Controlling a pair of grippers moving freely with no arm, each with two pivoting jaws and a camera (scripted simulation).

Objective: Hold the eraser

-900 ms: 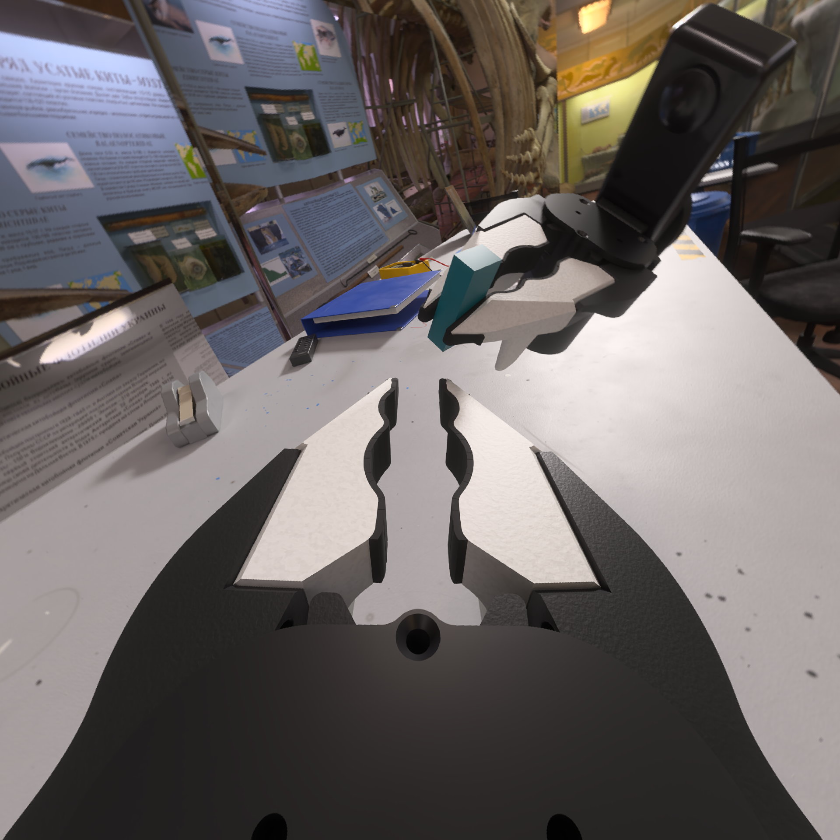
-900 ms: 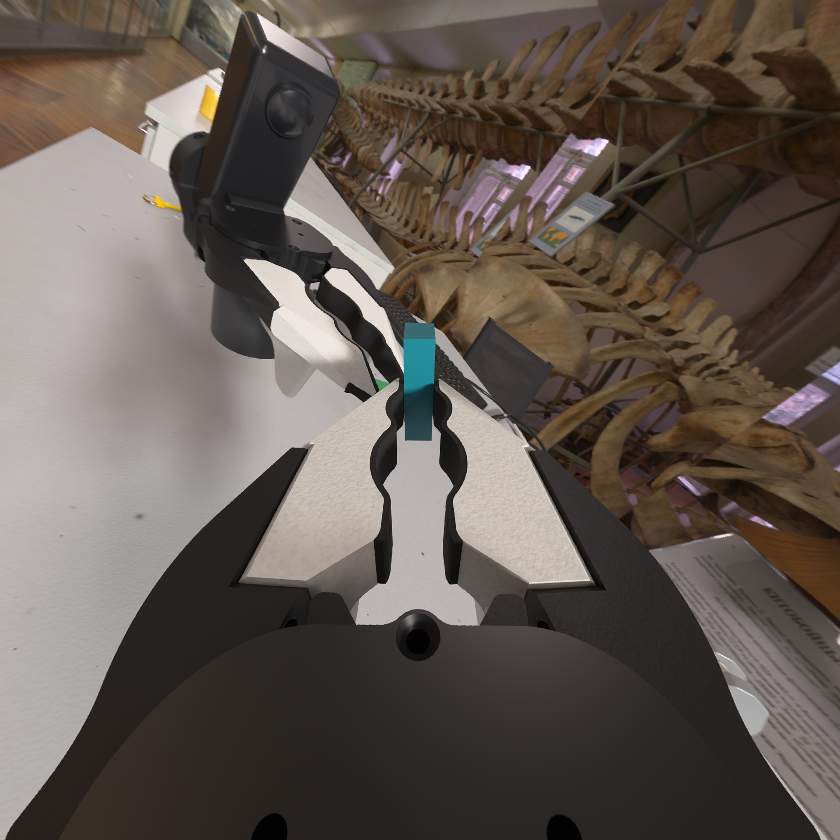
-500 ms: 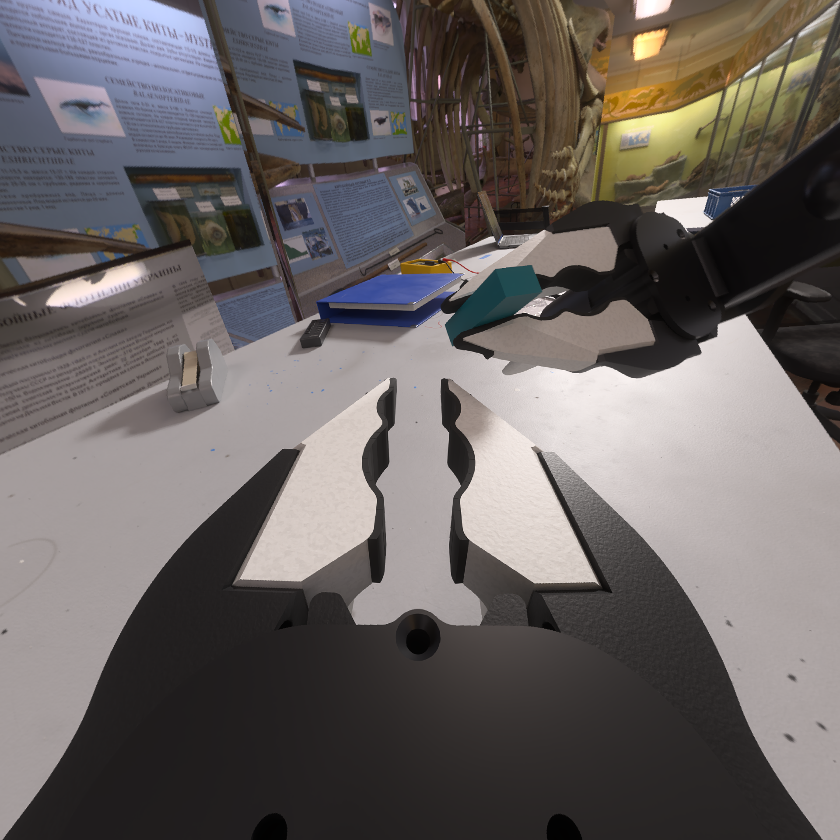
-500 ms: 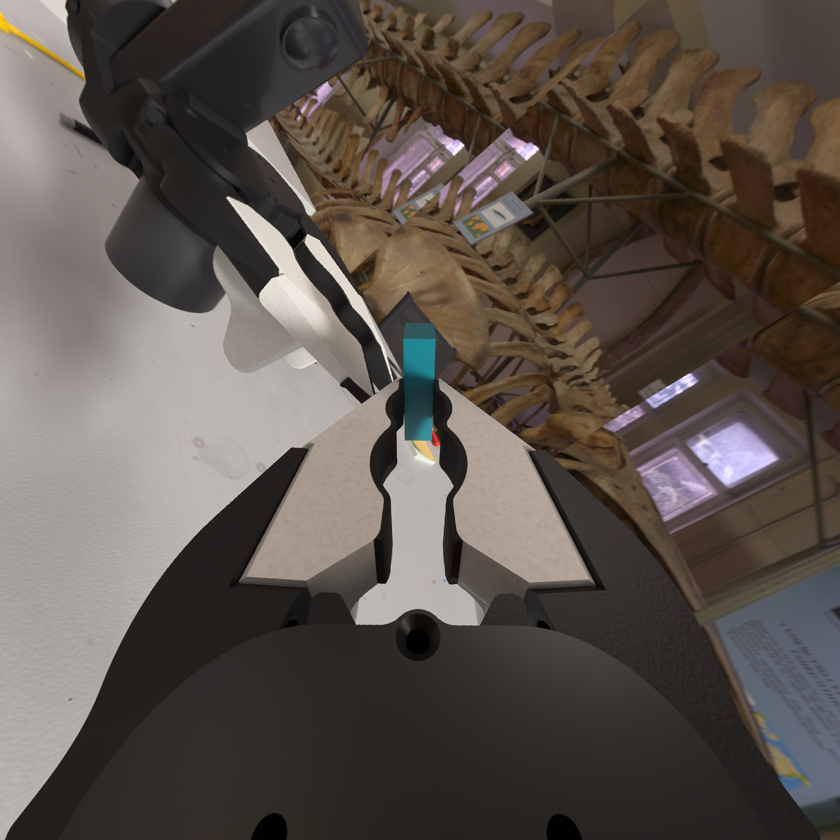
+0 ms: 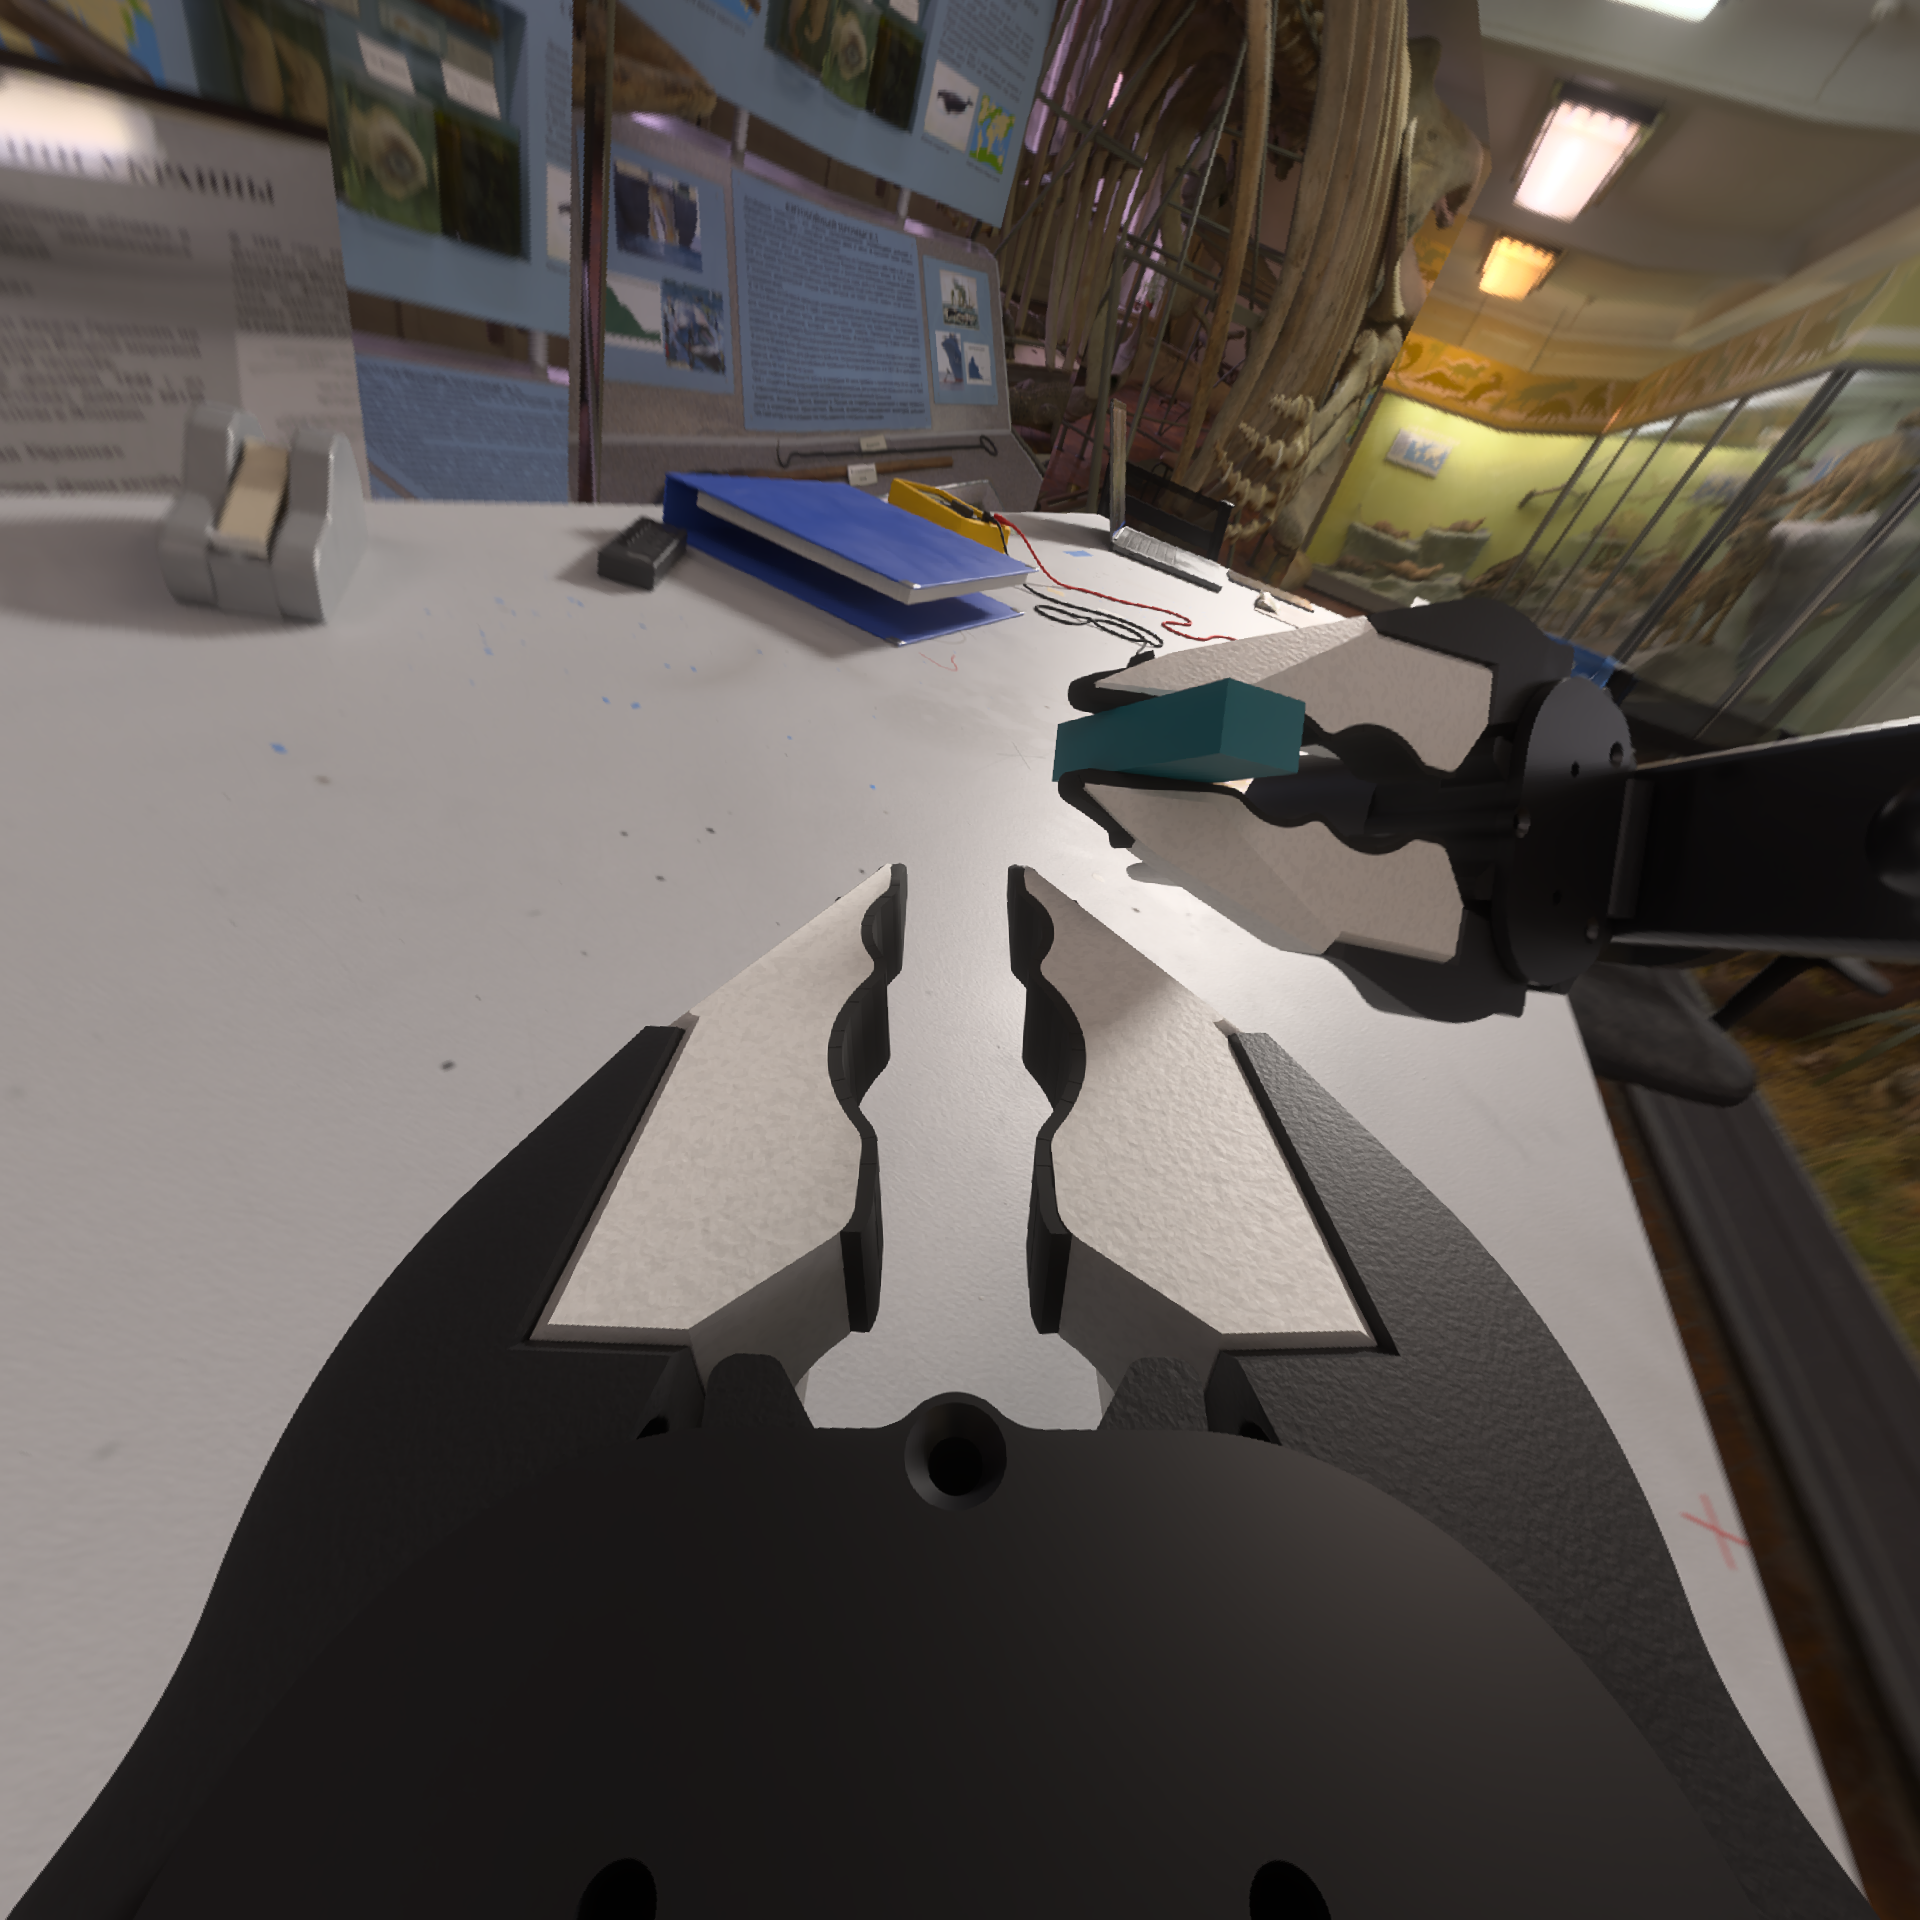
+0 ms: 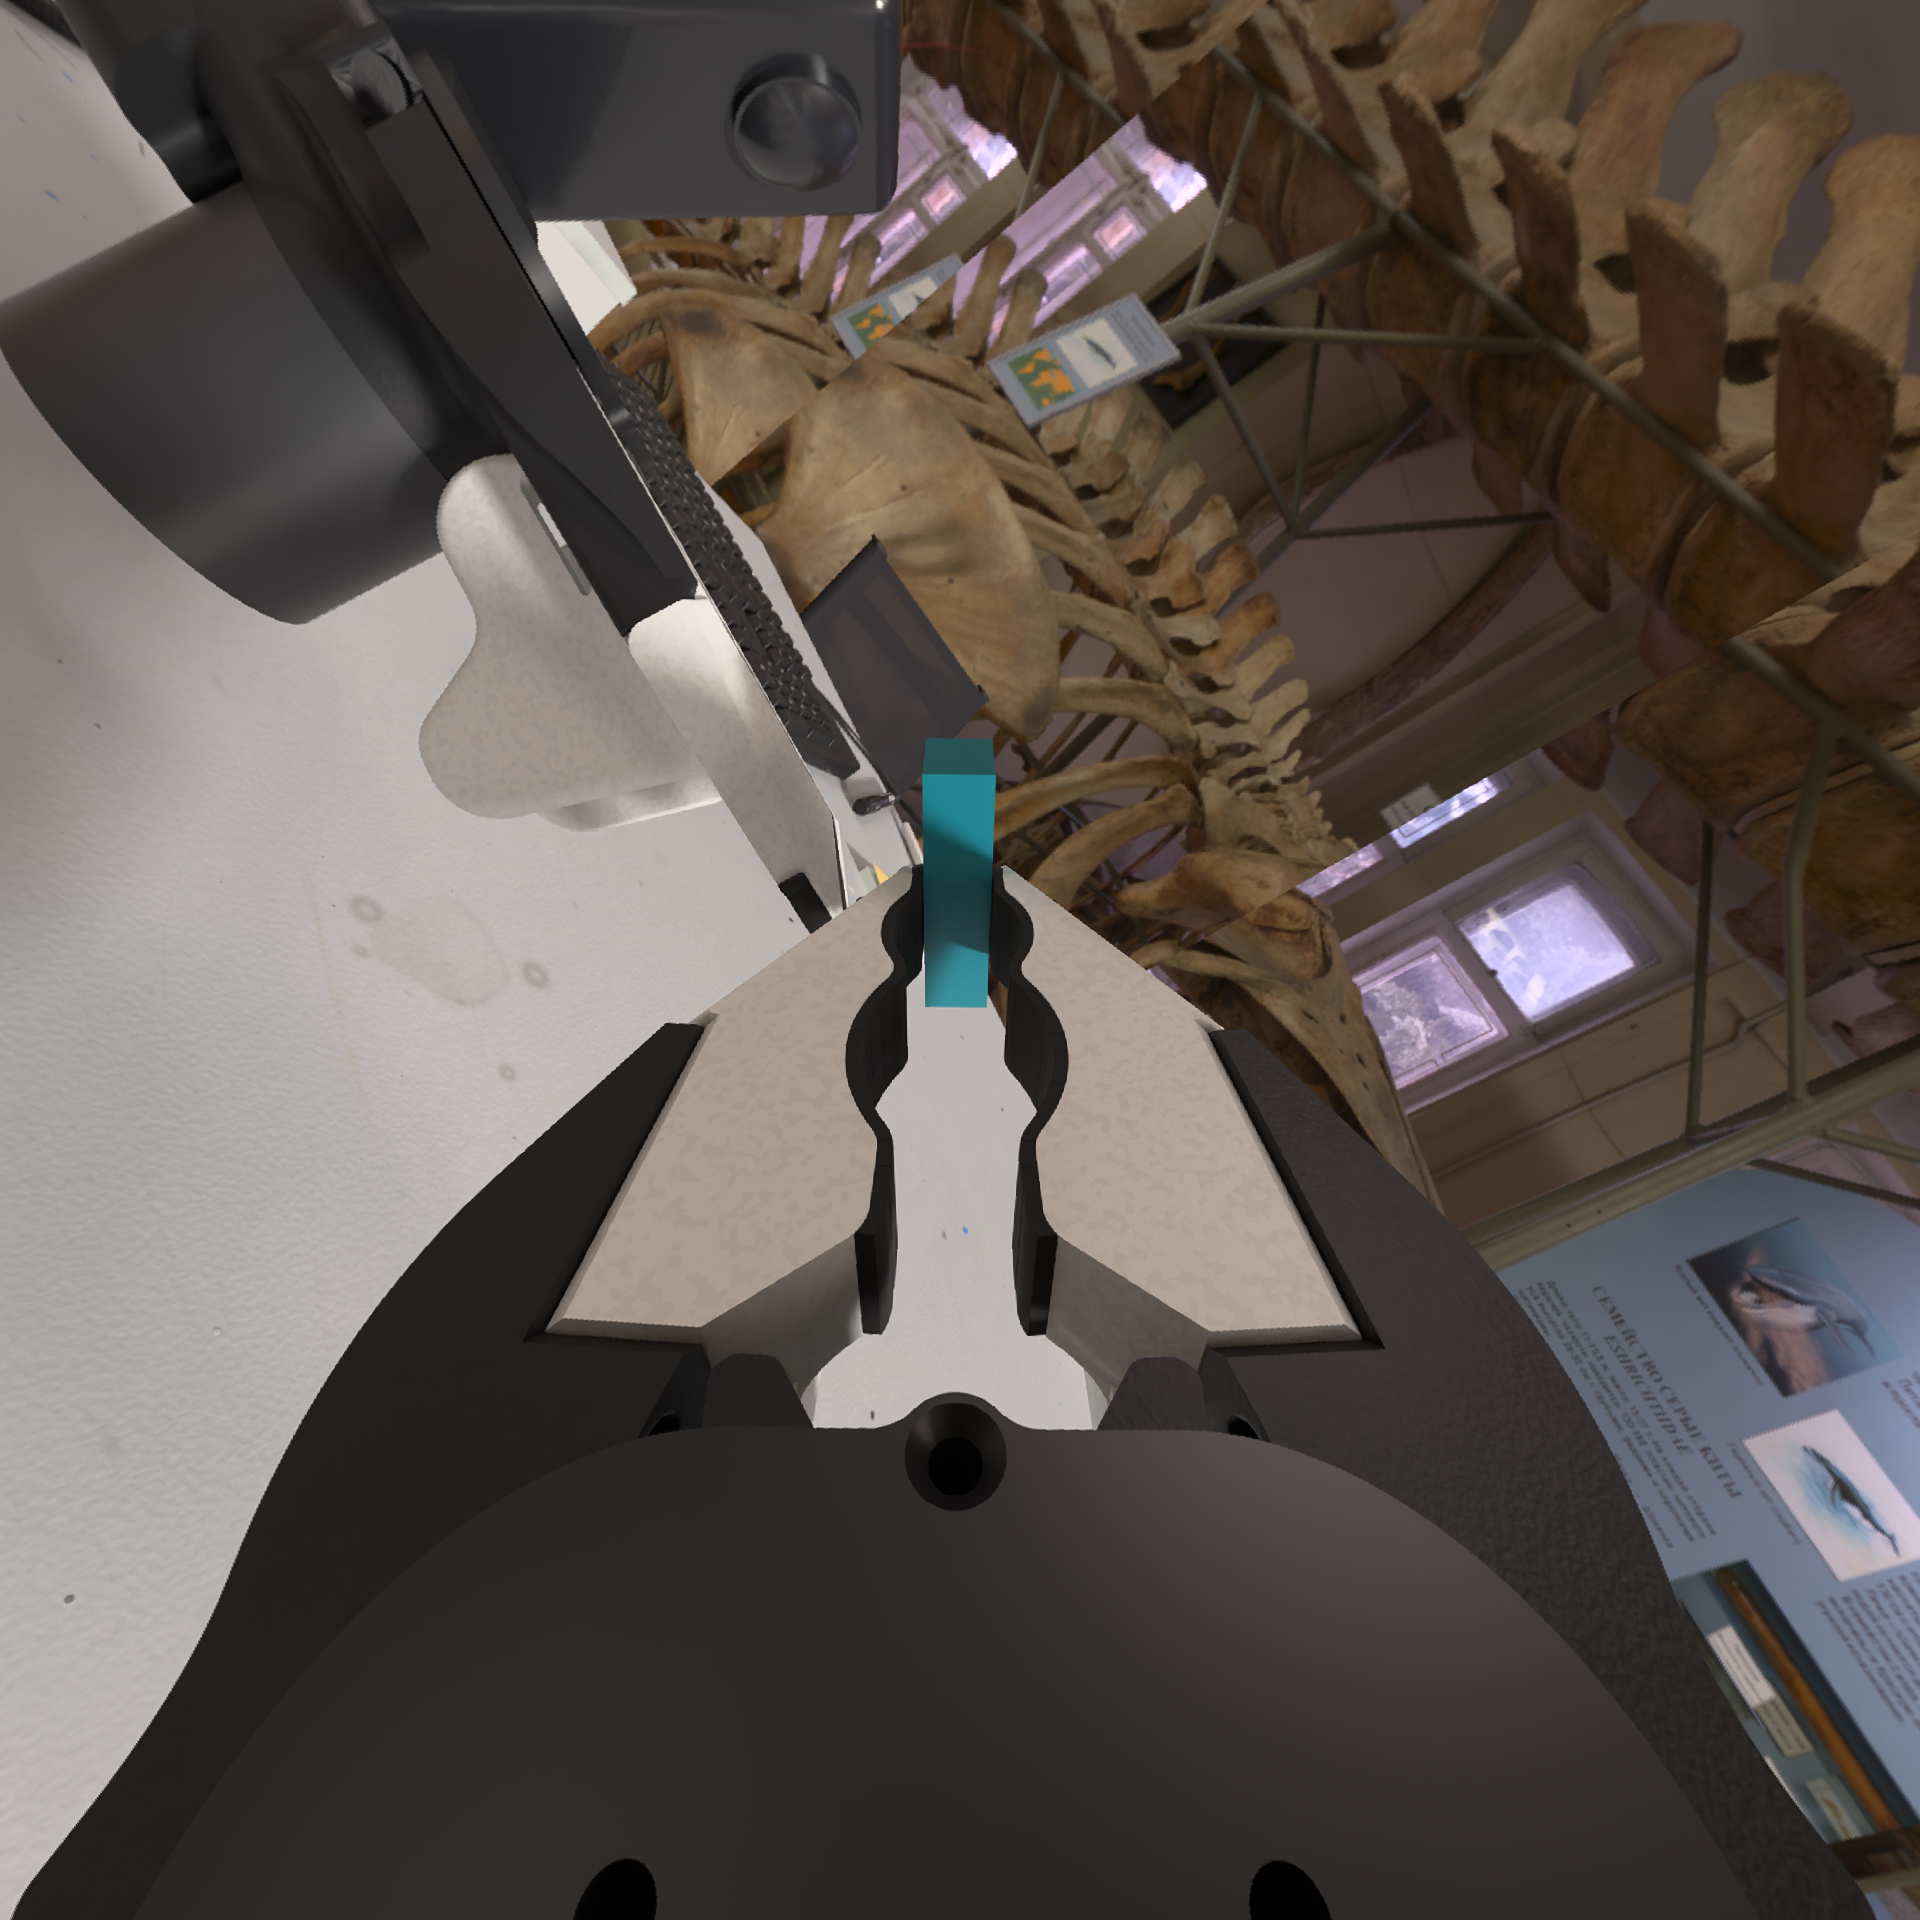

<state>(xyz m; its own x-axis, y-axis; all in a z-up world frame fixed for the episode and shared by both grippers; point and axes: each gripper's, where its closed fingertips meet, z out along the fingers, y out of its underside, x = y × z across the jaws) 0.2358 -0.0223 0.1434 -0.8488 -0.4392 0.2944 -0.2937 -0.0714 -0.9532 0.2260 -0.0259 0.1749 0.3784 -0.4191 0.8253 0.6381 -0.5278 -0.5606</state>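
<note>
Holding the eraser (image 6: 956, 883) clear of the worktop (image 5: 520, 831) is the whole job, so I have my right tool (image 6: 957, 883) closed on it near the fingertips, clamping the slab across its thin dimension, where the grip looks most secure. In the left wrist view the teal block (image 5: 1179, 732) lies flat between the right tool's (image 5: 1101, 748) two fingers, one above and one below, and it juts out past the tips and hangs in the air above the worktop. That tool is rolled on its side and points across the worktop towards my left tool.

My left tool (image 5: 956, 883) has nothing in it: its jaws stand slightly apart with bare worktop showing through the gap. It hovers low and level, close beside the right one, aimed towards the blue binder (image 5: 862, 551) at the back. I judge it is simply parked out of the way.

A grey tape holder (image 5: 260, 520) stands well off to the left, untouched.
</note>
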